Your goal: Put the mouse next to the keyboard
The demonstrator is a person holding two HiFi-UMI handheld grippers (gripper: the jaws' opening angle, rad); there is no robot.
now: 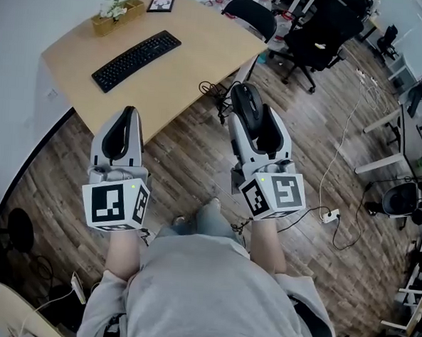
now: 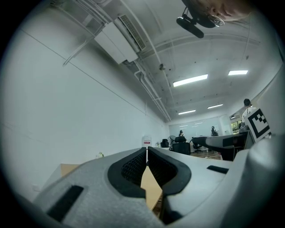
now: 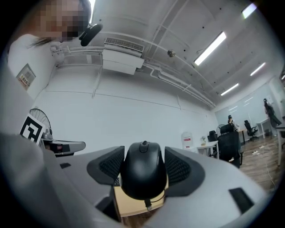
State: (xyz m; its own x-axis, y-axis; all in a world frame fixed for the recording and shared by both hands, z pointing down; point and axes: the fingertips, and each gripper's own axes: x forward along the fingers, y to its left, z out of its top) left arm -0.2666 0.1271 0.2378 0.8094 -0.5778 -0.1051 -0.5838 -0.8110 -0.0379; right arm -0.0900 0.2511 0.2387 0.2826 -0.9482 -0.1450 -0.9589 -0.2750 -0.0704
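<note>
Head view: a light wooden tabletop (image 1: 197, 49) fills the upper left of the frame, its near edge running on a slant down toward the frame's left. On it a flat black keyboard (image 1: 136, 60) lies with its long axis on a diagonal, from lower left up to the right. Broad bare wood lies to the keyboard's right and between it and the near edge. At the far upper left a small wooden planter box (image 1: 117, 16) holds a plant with white flowers, and a small black picture frame (image 1: 160, 4) lies just right of it. A black office chair (image 1: 252, 17) stands at the tabletop's far right corner. Both tools are held over the wood-plank floor (image 1: 190, 163), short of the near edge. The left tool (image 1: 130, 116) is at lower left. The right tool (image 1: 249, 120), at frame centre, carries a black computer mouse (image 1: 246, 102), whose long axis runs along the tool and points up the frame. Loose cables (image 1: 214, 92) lie on the floor by the tabletop's corner.

Left gripper view: the left tool (image 2: 147, 153) is clenched with nothing in it, its jaws together but for a thin slit. A strip of the tabletop (image 2: 149, 187) shows below them.

Right gripper view: the right tool (image 3: 143, 167) is grasping the mouse (image 3: 143, 173), black pads pressed against its two sides. The scroll wheel is at the top of the mouse, and a short bit of cable shows beneath it.
</note>
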